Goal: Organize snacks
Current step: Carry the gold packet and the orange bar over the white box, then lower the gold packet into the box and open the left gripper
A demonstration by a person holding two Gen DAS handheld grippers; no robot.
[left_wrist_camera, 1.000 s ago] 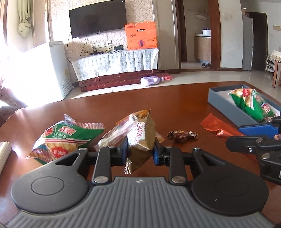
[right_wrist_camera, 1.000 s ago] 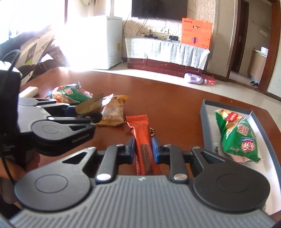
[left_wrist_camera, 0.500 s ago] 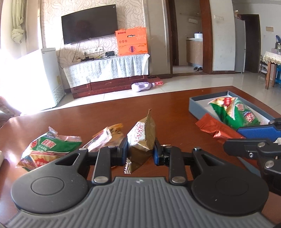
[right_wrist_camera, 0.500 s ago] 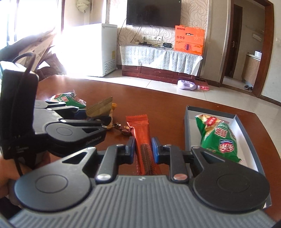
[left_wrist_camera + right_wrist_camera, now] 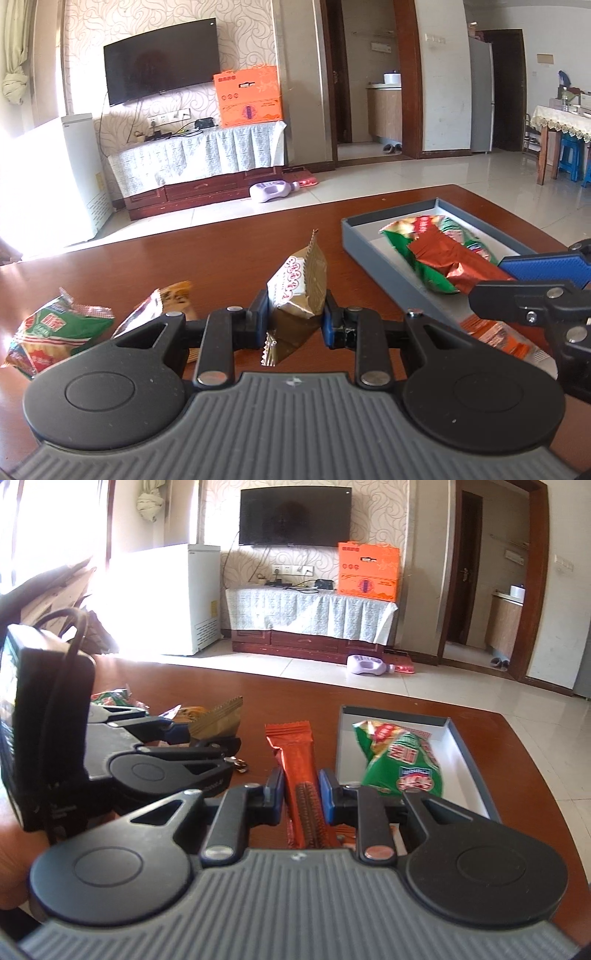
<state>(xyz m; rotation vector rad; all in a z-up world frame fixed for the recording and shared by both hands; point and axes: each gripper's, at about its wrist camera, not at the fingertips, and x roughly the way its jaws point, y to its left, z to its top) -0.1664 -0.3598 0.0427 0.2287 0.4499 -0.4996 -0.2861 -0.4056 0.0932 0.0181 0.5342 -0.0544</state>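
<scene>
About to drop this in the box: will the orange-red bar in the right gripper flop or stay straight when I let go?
The orange-red bar stands straight beyond the right gripper, so probably fairly stiff. Its wrapper looks glossy, perhaps slippery. It seems slim and light, likely landing flat in the grey box.

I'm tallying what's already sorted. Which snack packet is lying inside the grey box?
The green crinkly snack bag with red print, lying on the grey box floor. Its twin, the other green bag, lies on the wooden table; two packets are gripped.

Brown wooden table (image 5: 221,254) bearing grey box (image 5: 373,248), green packet (image 5: 51,328), clear packet (image 5: 155,314).
</scene>
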